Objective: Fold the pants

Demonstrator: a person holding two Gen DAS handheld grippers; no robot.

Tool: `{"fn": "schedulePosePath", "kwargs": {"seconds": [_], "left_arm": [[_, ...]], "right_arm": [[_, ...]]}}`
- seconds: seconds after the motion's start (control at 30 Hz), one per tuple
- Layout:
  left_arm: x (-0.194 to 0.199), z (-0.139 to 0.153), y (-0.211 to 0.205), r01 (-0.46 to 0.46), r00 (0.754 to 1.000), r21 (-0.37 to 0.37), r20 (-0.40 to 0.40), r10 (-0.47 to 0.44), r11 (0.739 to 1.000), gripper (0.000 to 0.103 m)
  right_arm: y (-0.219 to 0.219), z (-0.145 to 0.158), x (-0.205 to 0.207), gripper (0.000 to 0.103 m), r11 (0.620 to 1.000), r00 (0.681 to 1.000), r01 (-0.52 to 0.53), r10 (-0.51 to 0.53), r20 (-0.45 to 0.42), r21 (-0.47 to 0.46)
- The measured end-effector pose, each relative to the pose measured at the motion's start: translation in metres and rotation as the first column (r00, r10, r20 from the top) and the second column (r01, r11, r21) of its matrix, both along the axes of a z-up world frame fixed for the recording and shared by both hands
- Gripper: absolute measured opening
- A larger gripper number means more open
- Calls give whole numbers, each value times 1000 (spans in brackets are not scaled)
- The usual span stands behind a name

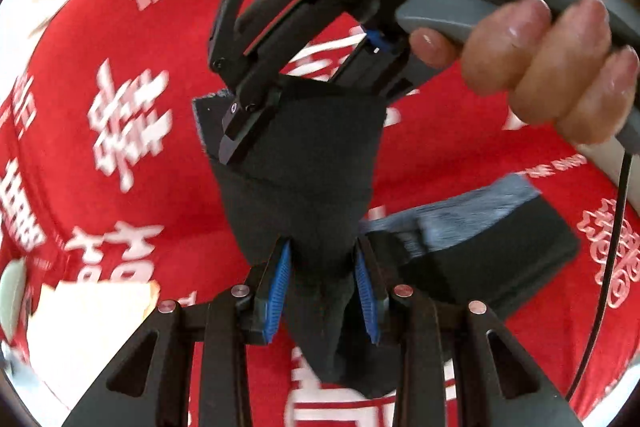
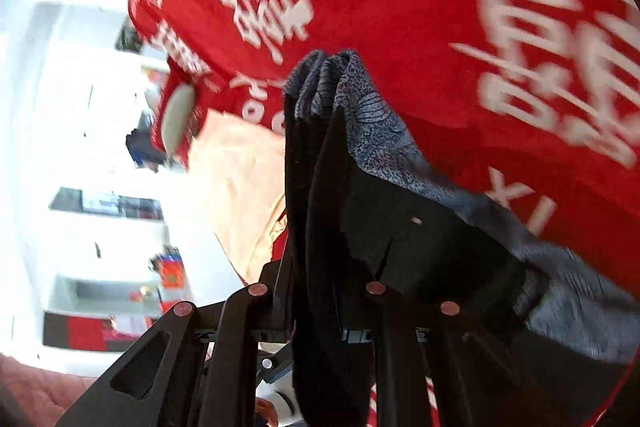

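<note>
The black pants (image 1: 304, 163) hang lifted above a red cloth with white characters (image 1: 120, 39). My left gripper (image 1: 322, 287) is shut on a bunched part of the pants between its blue pads (image 1: 280, 283). My right gripper (image 1: 248, 131) shows in the left wrist view, held by a hand (image 1: 540, 39), shut on the pants' upper edge. In the right wrist view my right gripper (image 2: 320, 131) clamps black fabric (image 2: 400, 247) with a grey patterned inside (image 2: 380, 123). A folded part of the pants (image 1: 500, 247) lies on the cloth at right.
A peach cloth (image 1: 88, 323) lies at the left on the red cloth, also in the right wrist view (image 2: 236, 183). A small pale oval object (image 2: 178, 115) sits near the cloth's edge. White shelves (image 2: 80, 147) stand beyond.
</note>
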State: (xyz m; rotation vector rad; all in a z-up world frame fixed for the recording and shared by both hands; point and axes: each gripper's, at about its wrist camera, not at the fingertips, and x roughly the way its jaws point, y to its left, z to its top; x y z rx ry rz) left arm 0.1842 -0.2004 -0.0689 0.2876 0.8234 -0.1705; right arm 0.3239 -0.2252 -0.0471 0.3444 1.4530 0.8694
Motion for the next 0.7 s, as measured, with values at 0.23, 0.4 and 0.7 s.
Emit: {"fn": "schedulePosePath", "kwargs": {"seconds": [0.23,0.4,0.7], "left_arm": [[-21,3,-84,191,981,27,-18,-191,981,34],[-32,-14,-138,299,953,61,-64,-296,952,34],[-51,-61,-205,422,899,97,-176,-402,901,34]], "right_arm": [[-114,7,-37,17,977,981,195,-195,-12,91],[-190,-16,-58,17,929,939,342,-333,-80,140],[-289,-72,-82,17,864,869,490,-472,-147,120]]}}
